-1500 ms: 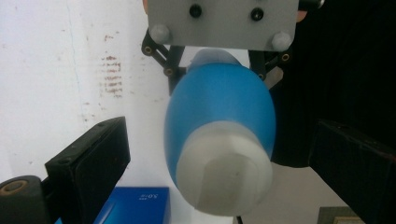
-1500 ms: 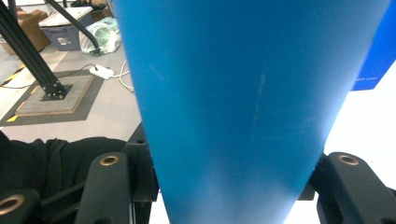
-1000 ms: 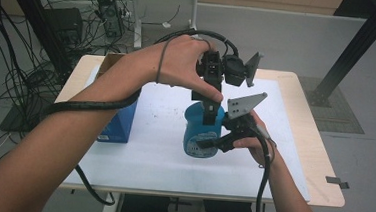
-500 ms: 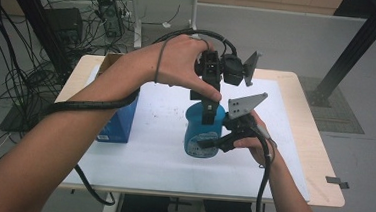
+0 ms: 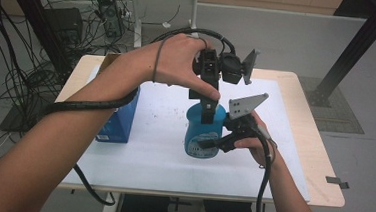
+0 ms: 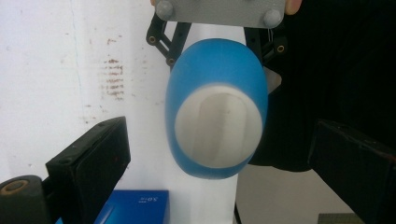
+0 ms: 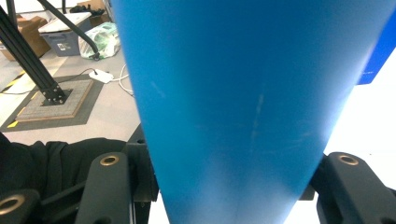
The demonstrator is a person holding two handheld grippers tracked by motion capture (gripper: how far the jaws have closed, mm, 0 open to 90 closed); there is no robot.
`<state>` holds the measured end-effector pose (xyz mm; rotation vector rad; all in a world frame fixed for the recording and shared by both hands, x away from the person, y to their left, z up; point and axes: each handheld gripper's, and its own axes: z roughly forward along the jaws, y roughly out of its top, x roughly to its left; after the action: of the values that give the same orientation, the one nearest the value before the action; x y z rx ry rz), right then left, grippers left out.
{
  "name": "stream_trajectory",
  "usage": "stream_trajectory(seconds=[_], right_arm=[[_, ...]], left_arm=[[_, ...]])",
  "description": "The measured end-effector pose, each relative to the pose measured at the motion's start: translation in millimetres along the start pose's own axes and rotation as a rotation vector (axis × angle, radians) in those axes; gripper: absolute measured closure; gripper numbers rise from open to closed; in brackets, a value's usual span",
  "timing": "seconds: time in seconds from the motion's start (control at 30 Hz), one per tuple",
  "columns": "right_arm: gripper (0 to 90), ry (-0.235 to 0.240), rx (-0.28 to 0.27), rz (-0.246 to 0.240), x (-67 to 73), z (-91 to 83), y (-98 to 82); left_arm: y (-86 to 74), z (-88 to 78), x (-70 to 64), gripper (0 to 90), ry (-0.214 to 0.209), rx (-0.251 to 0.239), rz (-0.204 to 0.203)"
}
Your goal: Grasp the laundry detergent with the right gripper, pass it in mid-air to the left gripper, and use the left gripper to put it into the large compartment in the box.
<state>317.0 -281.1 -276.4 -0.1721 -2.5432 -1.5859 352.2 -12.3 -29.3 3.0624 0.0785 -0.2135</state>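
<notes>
Tub stands upright near the middle of the frame in the high view, on the white sheet that covers the table. It is blue, with a pale foil seal on top.

Our right gripper comes in from the right and squeezes the tub's side; in the right gripper view the blue wall sits tight between the two jaws. So that one is clamped on the tub and keeps it from tipping.

Our left gripper hangs above the tub and points straight down at it. In the left gripper view its jaws stand wide apart, one at the lower left and one at the lower right, with the seal between them but lower down. They touch nothing, so this gripper is let go.

We think the step now is getting ready to work on the top of the tub. Next, the left gripper needs to come down, line up with the edge of the seal and pinch it, while the right one holds firm.

We count one tub, one blue box to its left, two grippers and one table.
</notes>
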Motion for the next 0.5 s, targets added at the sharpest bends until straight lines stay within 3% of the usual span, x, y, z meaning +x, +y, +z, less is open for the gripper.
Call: stream_trajectory(seconds=[0.5], right_arm=[[42.8,-0.002,0.000,0.002,0.1,-1.9,-0.5]], left_arm=[[0.5,-1.8,0.4,5.9,-0.005,-0.003,0.003]])
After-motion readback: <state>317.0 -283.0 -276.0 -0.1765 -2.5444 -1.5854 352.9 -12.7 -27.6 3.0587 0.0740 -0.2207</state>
